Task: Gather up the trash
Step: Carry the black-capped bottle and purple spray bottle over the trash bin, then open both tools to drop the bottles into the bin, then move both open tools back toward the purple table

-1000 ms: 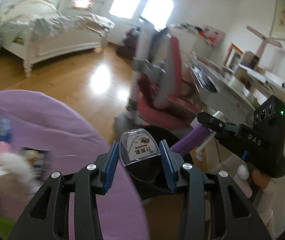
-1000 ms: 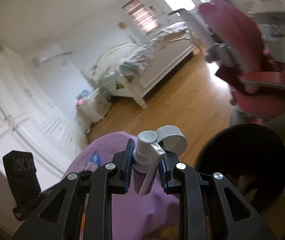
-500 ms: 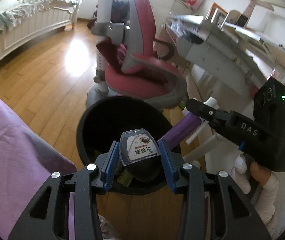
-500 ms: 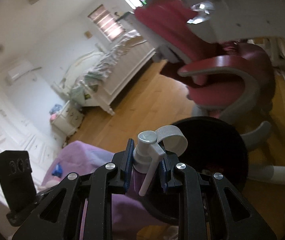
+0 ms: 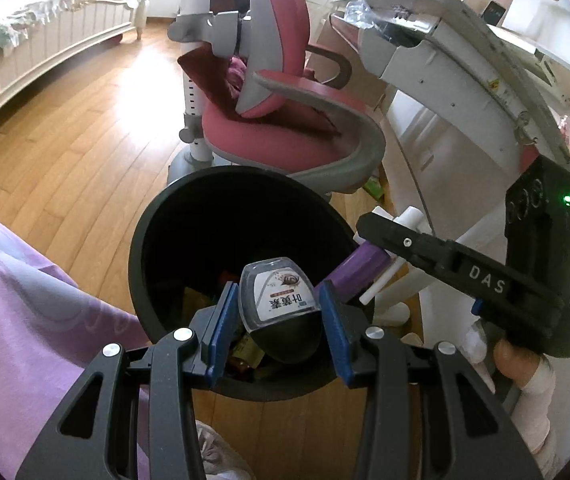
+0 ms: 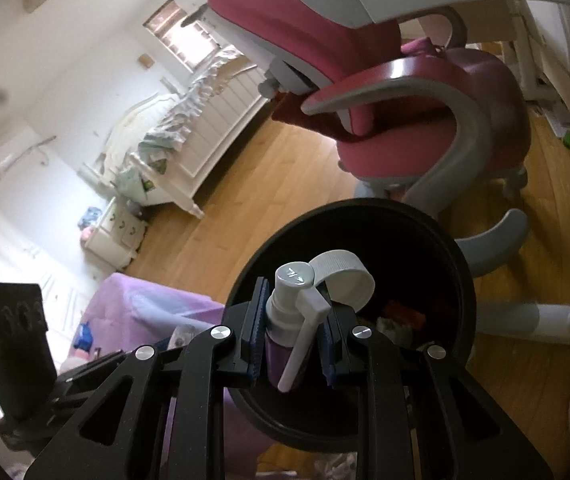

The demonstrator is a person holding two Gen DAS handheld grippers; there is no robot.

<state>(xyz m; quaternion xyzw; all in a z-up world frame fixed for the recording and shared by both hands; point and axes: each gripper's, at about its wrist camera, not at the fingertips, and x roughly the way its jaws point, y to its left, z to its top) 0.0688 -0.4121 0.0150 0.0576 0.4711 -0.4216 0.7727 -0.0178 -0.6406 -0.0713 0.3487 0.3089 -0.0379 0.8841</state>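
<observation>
Nearest my left gripper (image 5: pixel 280 316) I see its blue pads closed snugly on a small dark bottle (image 5: pixel 281 308) with a white label, held above the near inner rim of the black trash bin (image 5: pixel 141 248). The bottle sits between the fingertips, its rounded clear end pointing forward past them, over the wrappers and scraps lying in the bin's bottom.

From the right wrist view, my right gripper (image 6: pixel 292 338) is narrowly closed on a purple spray bottle (image 6: pixel 281 344); the white pump head, its thin nozzle arm and a ribbed white cap (image 6: pixel 345 276) stick out ahead of the pads. In the left view that bottle's purple body reaches in over the bin's right rim, just beside the dark bottle; I cannot tell whether the two touch.

A purple cloth (image 5: pixel 25 312) lies close against the bin's left side and crowds that approach. Bare wooden floor (image 5: pixel 65 152) opens out to the left and beyond the bin's far rim. Just behind the far rim stands a pink chair (image 5: pixel 285 120) with grey arms, its base close to the bin. A white desk (image 5: pixel 465 72) overhangs on the right, hemming in that side. Farthest off, along the wall, is a white bed (image 5: pixel 45 32).
</observation>
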